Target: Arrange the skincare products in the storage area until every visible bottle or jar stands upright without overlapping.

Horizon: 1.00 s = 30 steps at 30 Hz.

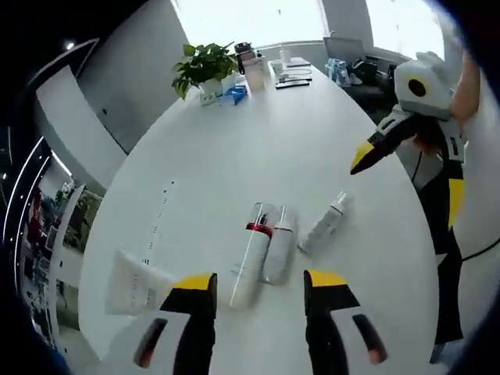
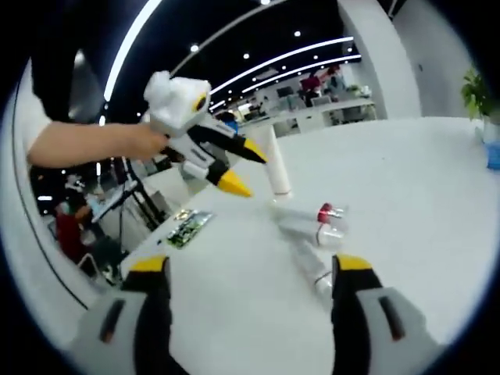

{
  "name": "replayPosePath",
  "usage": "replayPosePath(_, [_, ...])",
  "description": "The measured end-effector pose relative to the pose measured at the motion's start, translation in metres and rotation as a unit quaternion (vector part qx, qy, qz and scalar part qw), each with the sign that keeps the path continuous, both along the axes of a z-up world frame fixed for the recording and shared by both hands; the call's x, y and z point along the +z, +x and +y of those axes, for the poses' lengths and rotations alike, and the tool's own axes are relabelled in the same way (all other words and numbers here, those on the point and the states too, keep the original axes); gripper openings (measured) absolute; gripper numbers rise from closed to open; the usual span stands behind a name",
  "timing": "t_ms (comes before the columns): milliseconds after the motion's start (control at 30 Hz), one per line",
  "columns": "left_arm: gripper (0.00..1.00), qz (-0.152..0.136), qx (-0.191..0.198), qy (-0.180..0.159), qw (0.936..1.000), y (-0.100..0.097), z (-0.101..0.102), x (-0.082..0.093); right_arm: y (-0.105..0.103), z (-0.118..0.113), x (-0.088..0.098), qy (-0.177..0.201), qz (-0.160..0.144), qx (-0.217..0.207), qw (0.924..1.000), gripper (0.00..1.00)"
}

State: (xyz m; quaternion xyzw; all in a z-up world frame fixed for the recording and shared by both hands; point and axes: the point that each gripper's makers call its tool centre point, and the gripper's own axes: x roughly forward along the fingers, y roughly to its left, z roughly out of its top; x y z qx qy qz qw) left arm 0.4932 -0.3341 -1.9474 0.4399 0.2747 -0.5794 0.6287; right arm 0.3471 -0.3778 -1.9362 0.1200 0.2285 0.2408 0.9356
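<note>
Because none of the skincare products stands upright yet, both tools hover above the white tabletop [image 1: 234,148] with nothing in them. The left hand-held gripper [image 1: 259,291] has its jaws spread wide, aimed at the red-collared bottle [image 1: 251,254] lying on its side and touching the squat bottle [image 1: 279,244] beside it. A slim pump bottle [image 1: 324,224] lies just beside these, tilted away, and a flat white tube [image 1: 134,283] rests near the left jaw. The right hand-held gripper [image 2: 248,275] is likewise spread and empty, held back, probably to leave the left one room for a first lift.
</note>
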Motion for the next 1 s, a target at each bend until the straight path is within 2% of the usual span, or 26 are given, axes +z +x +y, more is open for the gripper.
replayPosePath(67, [0.44,-0.008,-0.018,0.022,0.9996,0.006,-0.005,-0.005,-0.001,-0.008,0.002,-0.002,-0.002,-0.006,1.0,0.82])
replayPosePath(167, [0.41,-0.015,-0.032,0.037,0.9987,0.012,-0.013,-0.01,0.0,-0.017,0.006,0.002,-0.005,-0.02,0.9998,0.81])
replayPosePath(333, [0.24,-0.022,-0.02,0.067,0.9973,0.027,-0.015,-0.029,0.003,-0.025,0.011,0.001,-0.012,-0.036,0.9993,0.8])
replayPosePath(367, [0.23,-0.029,-0.024,0.085,0.9957,0.03,-0.014,-0.033,0.003,-0.027,0.012,0.003,-0.014,-0.044,0.999,0.8])
replayPosePath(400, [0.23,-0.03,-0.024,0.088,0.9954,0.03,-0.014,-0.034,0.003,-0.028,0.013,0.005,-0.014,-0.046,0.9988,0.8])
replayPosePath(467, [0.23,-0.007,-0.025,0.074,0.9969,0.023,-0.025,-0.038,0.001,-0.028,0.014,0.012,-0.016,-0.054,0.9983,0.8])
replayPosePath(600, [0.24,-0.009,-0.032,0.09,0.9954,0.024,-0.031,-0.048,-0.006,-0.024,0.008,0.014,-0.007,-0.054,0.9984,0.8])
replayPosePath(667, [0.24,0.015,-0.017,0.088,0.9958,0.023,-0.037,-0.053,-0.009,-0.024,0.006,0.017,-0.004,-0.054,0.9984,0.8])
replayPosePath(833, [0.24,0.015,-0.03,0.111,0.9933,0.021,-0.043,-0.062,-0.007,-0.03,0.004,0.016,0.002,-0.056,0.9983,0.8])
replayPosePath(1000, [0.24,0.017,-0.037,0.131,0.9905,0.025,-0.044,-0.068,-0.005,-0.042,0.01,0.015,-0.006,-0.07,0.9974,0.79])
